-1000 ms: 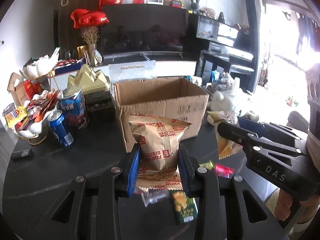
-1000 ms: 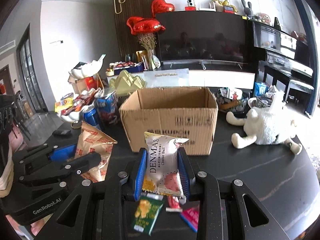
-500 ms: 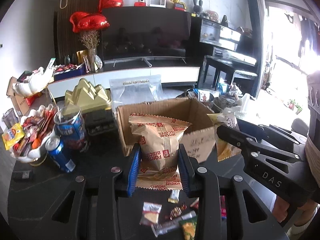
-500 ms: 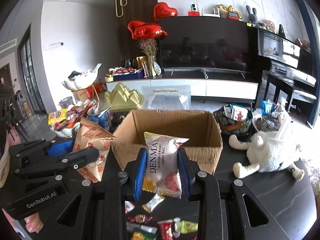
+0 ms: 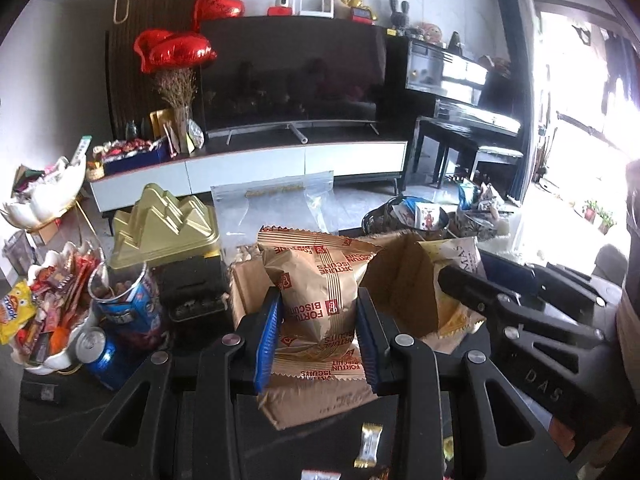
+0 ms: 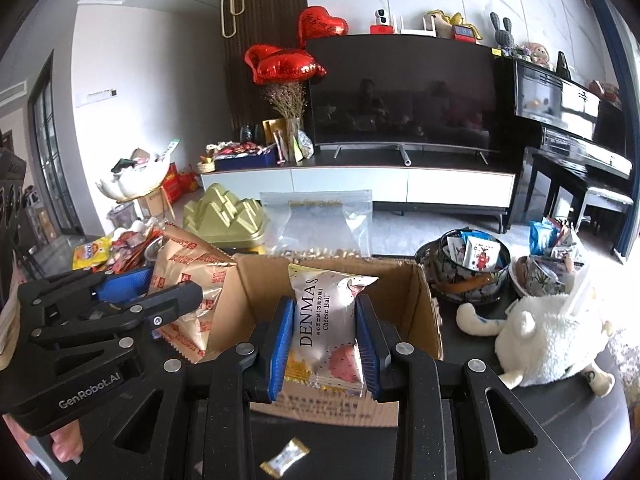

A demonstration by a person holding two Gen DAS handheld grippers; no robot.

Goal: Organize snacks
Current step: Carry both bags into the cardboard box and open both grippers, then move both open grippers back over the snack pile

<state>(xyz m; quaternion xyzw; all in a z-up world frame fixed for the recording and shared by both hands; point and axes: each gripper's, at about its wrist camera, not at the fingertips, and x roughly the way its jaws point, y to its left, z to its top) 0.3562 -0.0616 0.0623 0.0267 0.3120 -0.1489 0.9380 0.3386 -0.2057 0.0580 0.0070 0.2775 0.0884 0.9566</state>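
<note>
surface: dark table [image 6: 560, 420] | on it: cardboard box [image 6: 420, 304], plush toy [image 6: 548, 336], wrapped candy [image 6: 284, 458]

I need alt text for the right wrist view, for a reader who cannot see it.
The right gripper clamps a white Denmas Cheese Ball bag over an open cardboard box on a dark table. At left, the left gripper holds a tan biscuit bag; a white plush toy lies at right.

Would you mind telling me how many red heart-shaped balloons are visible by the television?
3 red heart balloons: one standing above the television's top left corner, and two overlapping lower, left of the screen above the dried flowers. More could be hidden behind them.
</note>
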